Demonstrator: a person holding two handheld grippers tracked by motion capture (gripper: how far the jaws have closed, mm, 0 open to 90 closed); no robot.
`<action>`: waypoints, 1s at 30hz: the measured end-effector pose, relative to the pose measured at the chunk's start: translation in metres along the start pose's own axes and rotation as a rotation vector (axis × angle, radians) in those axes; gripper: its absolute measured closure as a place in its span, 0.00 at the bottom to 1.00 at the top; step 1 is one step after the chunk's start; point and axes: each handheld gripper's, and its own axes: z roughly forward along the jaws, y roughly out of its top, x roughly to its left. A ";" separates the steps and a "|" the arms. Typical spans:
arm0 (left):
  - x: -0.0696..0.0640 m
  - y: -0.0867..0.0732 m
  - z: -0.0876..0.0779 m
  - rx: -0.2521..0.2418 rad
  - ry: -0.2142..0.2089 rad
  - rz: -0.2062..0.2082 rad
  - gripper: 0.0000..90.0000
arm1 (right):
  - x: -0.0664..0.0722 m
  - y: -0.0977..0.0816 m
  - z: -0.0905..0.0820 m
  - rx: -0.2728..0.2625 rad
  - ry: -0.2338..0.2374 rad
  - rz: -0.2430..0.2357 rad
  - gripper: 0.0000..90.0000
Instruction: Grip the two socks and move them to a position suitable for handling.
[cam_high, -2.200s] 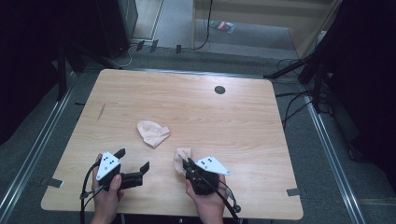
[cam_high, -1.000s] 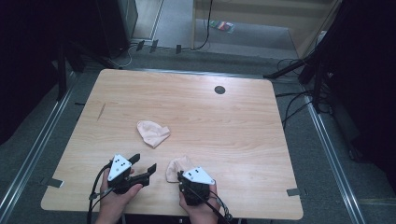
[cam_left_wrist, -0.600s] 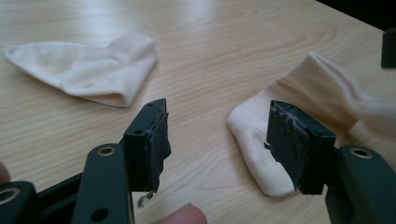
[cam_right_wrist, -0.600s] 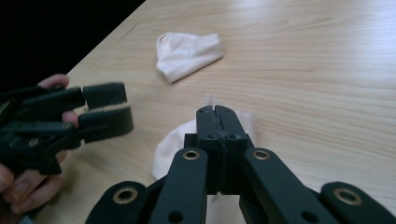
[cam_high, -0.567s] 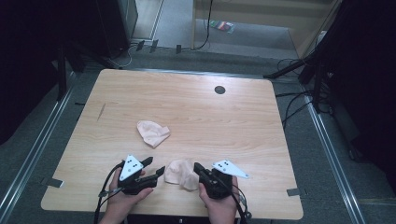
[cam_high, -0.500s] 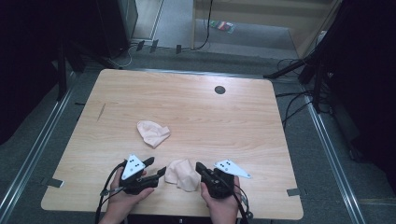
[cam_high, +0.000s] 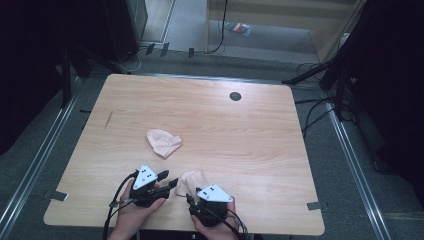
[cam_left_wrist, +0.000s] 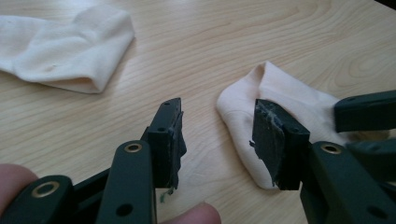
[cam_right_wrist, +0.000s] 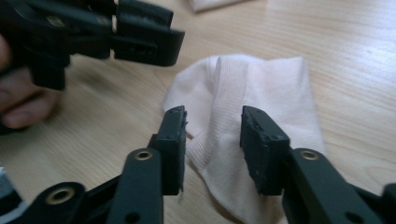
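Note:
Two pale peach socks lie on the wooden table (cam_high: 250, 130). The nearer sock (cam_high: 193, 179) sits by the front edge, between both grippers. My left gripper (cam_high: 173, 181) points at it from the left; its jaws have just been closing, and the sock's edge (cam_left_wrist: 243, 102) lies loose beside one pad (cam_left_wrist: 268, 135). My right gripper (cam_high: 190, 197) comes from the front; its jaws have just been opening, and a raised fold of that sock (cam_right_wrist: 219, 107) stands between its pads, unpressed. The second sock (cam_high: 163, 142) lies farther back.
A small dark round hole (cam_high: 235, 96) marks the table's far side. In the right gripper view the left gripper (cam_right_wrist: 140, 32) hangs close above the sock's far end. Dark floor, cables and metal rails surround the table.
My right gripper has shifted left, from the sock's right side to its front, and its jaws have parted. The left gripper's jaws have narrowed. The sock stays flat on the table.

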 end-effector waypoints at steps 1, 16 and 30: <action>-0.001 0.000 0.000 0.001 -0.006 -0.003 0.61 | 0.002 -0.001 0.003 0.016 -0.015 -0.022 0.66; -0.004 0.002 0.014 0.106 -0.065 0.012 0.69 | -0.019 0.008 -0.022 -0.133 0.046 0.121 0.96; 0.005 0.015 0.004 0.125 -0.089 0.055 1.00 | -0.085 0.007 -0.052 -0.217 -0.015 0.377 0.98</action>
